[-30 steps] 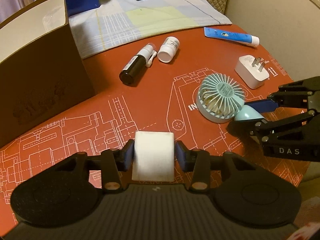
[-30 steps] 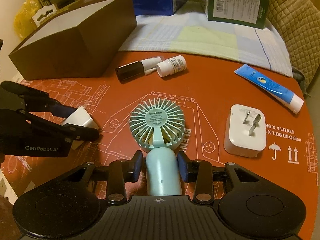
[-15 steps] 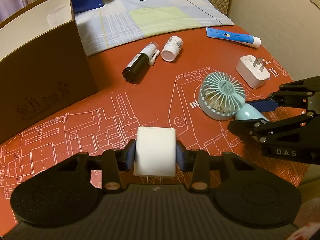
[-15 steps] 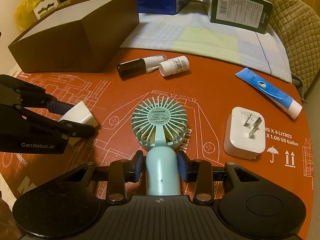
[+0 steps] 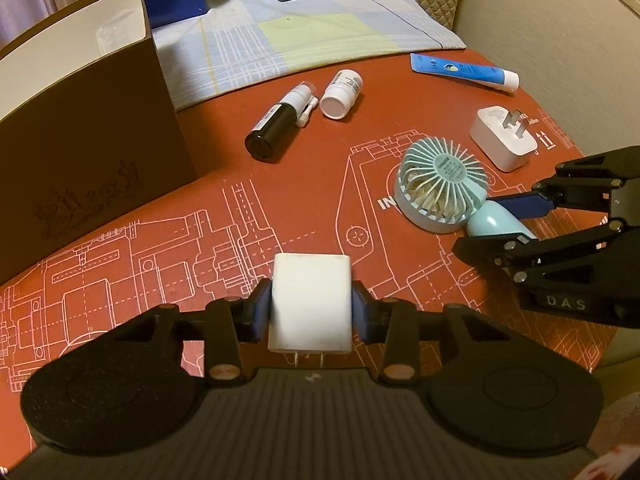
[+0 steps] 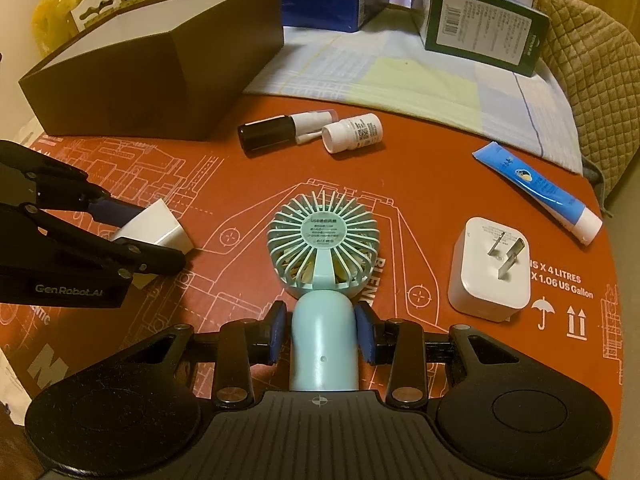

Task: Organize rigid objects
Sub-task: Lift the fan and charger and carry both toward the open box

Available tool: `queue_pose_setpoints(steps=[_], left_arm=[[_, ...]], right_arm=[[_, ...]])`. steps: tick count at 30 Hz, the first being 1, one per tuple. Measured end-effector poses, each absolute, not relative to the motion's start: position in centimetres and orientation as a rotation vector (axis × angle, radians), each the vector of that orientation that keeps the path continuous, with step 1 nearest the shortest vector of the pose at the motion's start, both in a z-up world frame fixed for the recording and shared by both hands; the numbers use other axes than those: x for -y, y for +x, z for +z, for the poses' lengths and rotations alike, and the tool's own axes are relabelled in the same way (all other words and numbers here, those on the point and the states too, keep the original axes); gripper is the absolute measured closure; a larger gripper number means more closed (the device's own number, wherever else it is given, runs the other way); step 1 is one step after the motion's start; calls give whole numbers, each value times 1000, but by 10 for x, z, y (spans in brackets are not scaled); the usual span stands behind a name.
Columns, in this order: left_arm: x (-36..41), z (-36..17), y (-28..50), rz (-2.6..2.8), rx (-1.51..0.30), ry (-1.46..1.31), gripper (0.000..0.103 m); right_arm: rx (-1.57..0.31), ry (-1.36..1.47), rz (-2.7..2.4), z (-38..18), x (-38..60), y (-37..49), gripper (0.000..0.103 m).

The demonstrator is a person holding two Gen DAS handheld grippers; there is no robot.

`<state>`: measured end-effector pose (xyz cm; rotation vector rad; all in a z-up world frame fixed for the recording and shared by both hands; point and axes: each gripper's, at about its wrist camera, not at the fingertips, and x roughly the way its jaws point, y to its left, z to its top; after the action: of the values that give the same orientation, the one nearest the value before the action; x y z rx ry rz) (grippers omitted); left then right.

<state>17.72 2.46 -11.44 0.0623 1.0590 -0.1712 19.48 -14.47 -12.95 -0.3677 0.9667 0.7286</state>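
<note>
Both grips have risen a little since the earlier frame, the white charger (image 5: 310, 304) now showing its prongs clear of the desk (image 5: 320, 184). Left gripper (image 5: 311, 307) is clamped on that charger; right gripper (image 6: 322, 334) is pinched on the handle of the mint fan (image 6: 323, 240), whose head seems to hover just above the desk (hard to tell). Step in hand looks like carrying both to the brown box (image 6: 160, 76). Next: lift higher to clear its wall, then release inside.
</note>
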Motion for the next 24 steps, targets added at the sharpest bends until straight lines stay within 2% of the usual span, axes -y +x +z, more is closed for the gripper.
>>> queue_pose_setpoints(steps=[4, 18, 24], left_arm=[[-25, -114, 176, -174, -1058, 62, 67], [-43, -98, 164, -132, -1037, -1, 67], [-56, -79, 159, -99, -1002, -32, 67]], right_arm=[[-959, -377, 721, -130, 144, 194, 73], [-1016, -220, 712, -122, 156, 201, 73], [-982, -184, 734, -103, 154, 197, 73]])
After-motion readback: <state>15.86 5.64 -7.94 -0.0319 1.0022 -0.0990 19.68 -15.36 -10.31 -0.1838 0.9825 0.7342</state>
